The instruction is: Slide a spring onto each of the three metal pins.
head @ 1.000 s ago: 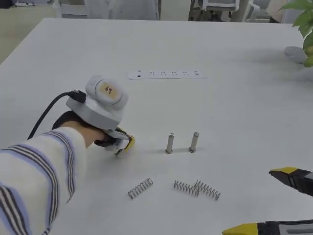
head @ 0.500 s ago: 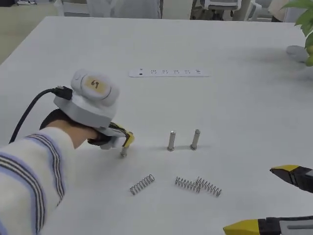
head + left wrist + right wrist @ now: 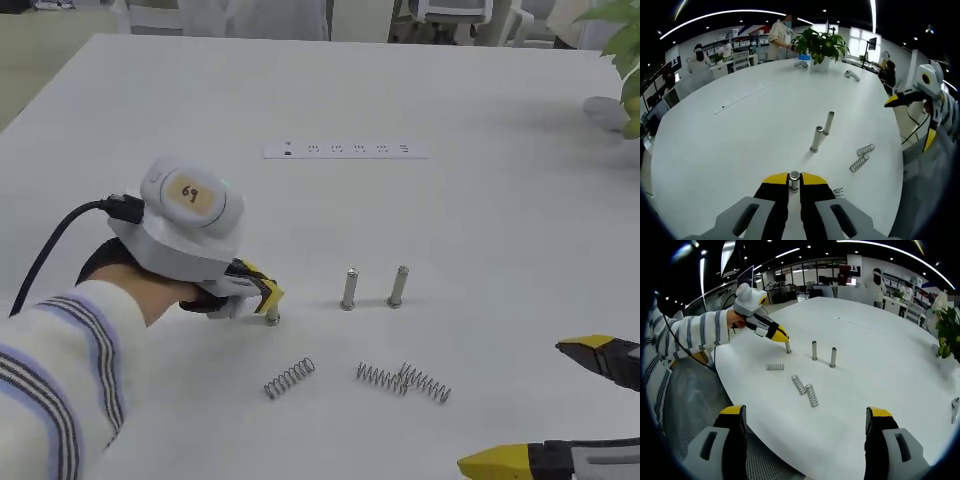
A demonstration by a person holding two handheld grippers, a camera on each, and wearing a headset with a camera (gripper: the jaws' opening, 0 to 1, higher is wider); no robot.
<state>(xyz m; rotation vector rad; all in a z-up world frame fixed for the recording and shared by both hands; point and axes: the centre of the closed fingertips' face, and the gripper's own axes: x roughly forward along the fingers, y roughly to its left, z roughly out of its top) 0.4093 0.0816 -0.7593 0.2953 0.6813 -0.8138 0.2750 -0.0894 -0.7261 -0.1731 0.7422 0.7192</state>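
My left gripper (image 3: pixel 270 303) is shut on a metal pin (image 3: pixel 794 181), holding it upright on the white table (image 3: pixel 480 220); the same pin (image 3: pixel 788 347) stands left of the other two. Those two pins (image 3: pixel 349 288) (image 3: pixel 399 286) stand upright side by side to its right, also in the left gripper view (image 3: pixel 817 139) (image 3: pixel 829 123). Three springs lie in front of them: one alone (image 3: pixel 290 378), two touching end to end (image 3: pixel 381 377) (image 3: pixel 425 384). My right gripper (image 3: pixel 805 427) is open, low at the table's near right edge (image 3: pixel 560 405), well apart from the springs (image 3: pixel 805 389).
A white power strip (image 3: pixel 345 150) lies farther back on the table. A potted plant (image 3: pixel 628 60) stands at the far right edge. Chairs stand beyond the far edge, and people in the room behind.
My left gripper has carried its pin to the right, toward the two standing pins, and the pin now stands upright on the table. The right gripper has hardly moved.
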